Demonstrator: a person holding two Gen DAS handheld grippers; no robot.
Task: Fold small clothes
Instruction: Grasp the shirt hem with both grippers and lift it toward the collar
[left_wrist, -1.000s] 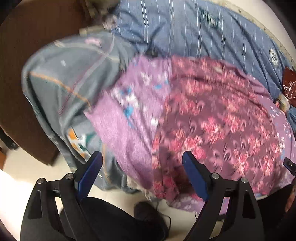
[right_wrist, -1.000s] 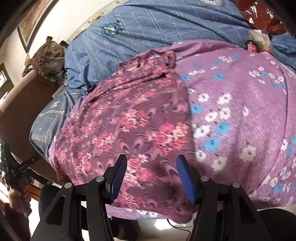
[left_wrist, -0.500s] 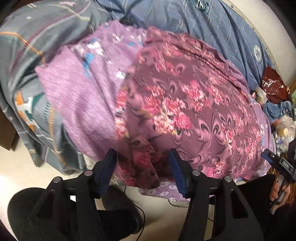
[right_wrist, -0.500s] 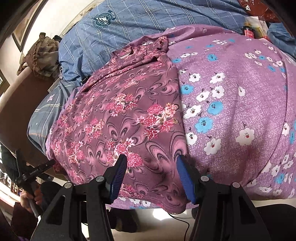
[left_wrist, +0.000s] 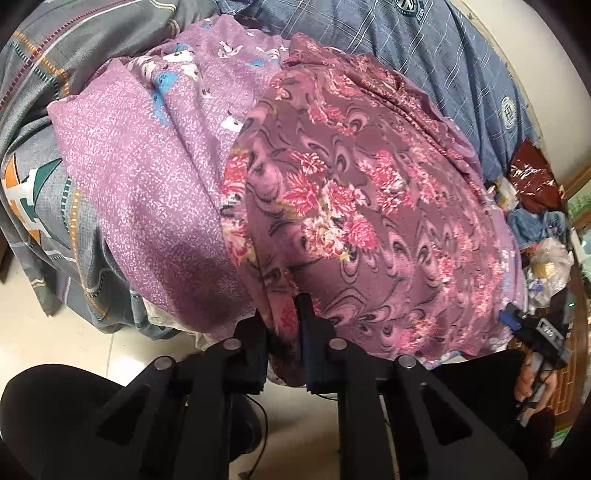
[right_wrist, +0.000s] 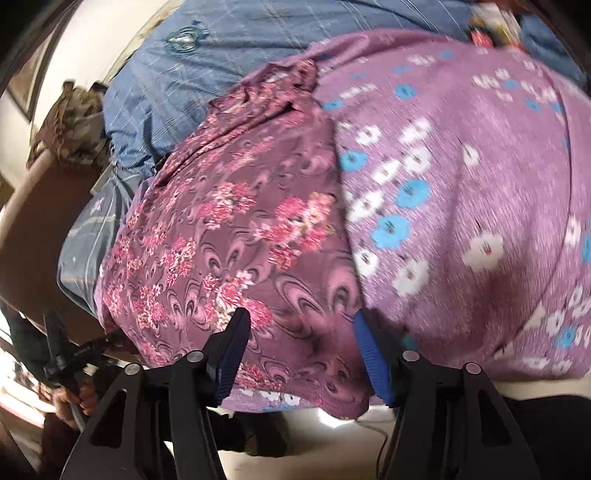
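The right hand-held gripper (right_wrist: 301, 345) hangs over the near edge of the bed, its blue-padded jaws apart and opening, straddling the hem of a maroon floral garment (right_wrist: 236, 236) without pressing it. That garment lies on a lilac cloth with white and blue flowers (right_wrist: 461, 192), spread over a blue checked sheet (right_wrist: 207, 62). At the lower left, a hand (right_wrist: 79, 400) holds the left hand-held gripper (right_wrist: 74, 354).

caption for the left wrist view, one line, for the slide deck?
Left gripper closing on the near hem of a maroon floral garment spread over a purple flowered cloth on the bed.
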